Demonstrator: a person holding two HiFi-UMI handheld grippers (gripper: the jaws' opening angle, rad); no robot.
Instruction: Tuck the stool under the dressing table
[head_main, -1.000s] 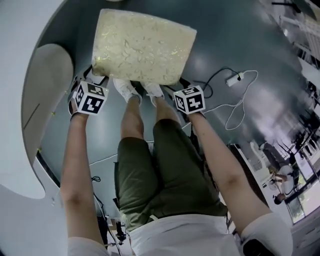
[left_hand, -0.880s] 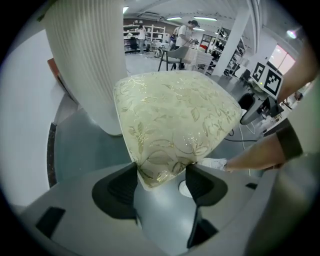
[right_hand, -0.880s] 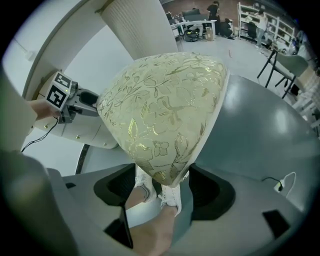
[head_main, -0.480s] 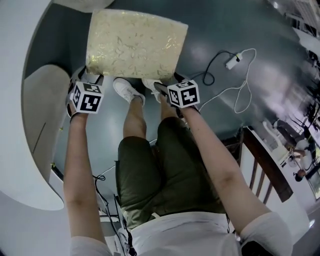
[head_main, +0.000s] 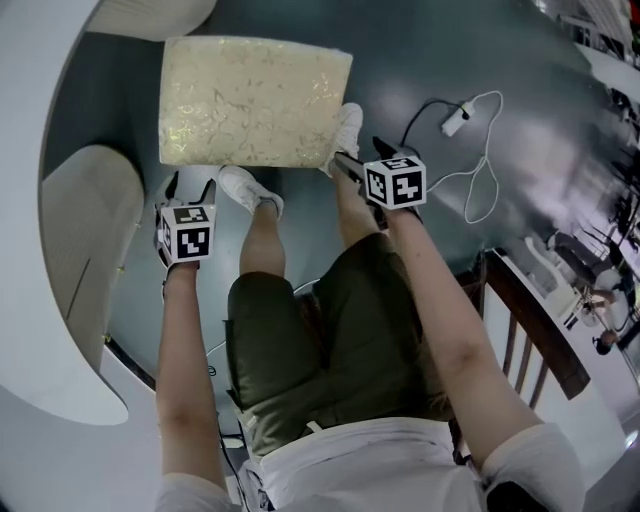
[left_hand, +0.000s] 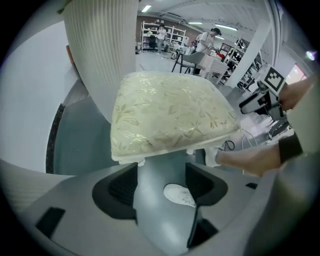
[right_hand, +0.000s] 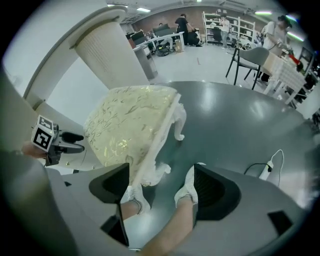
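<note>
The stool (head_main: 250, 100), with a cream brocade cushion and white legs, stands on the dark floor, its far end next to a ribbed white pedestal (left_hand: 102, 55) of the dressing table (head_main: 35, 80). My left gripper (head_main: 190, 188) hangs open a little short of the stool's near left corner, touching nothing. In the left gripper view only floor and a shoe lie beyond that gripper (left_hand: 161, 175). My right gripper (head_main: 362, 160) is open beside the near right corner. Its jaws have just been opening, with nothing between them; the stool (right_hand: 130, 125) lies below and beyond this gripper (right_hand: 160, 185).
The person's legs and white shoes (head_main: 245, 185) stand just behind the stool, one shoe (head_main: 347, 125) beside its right edge. A white cable with a plug (head_main: 470, 150) lies on the floor at the right. A wooden chair (head_main: 530, 320) stands at the right.
The stool has slid away to the upper left, closer to the table. Both grippers have come off its near corners and drawn back. The person's right foot has stepped forward.
</note>
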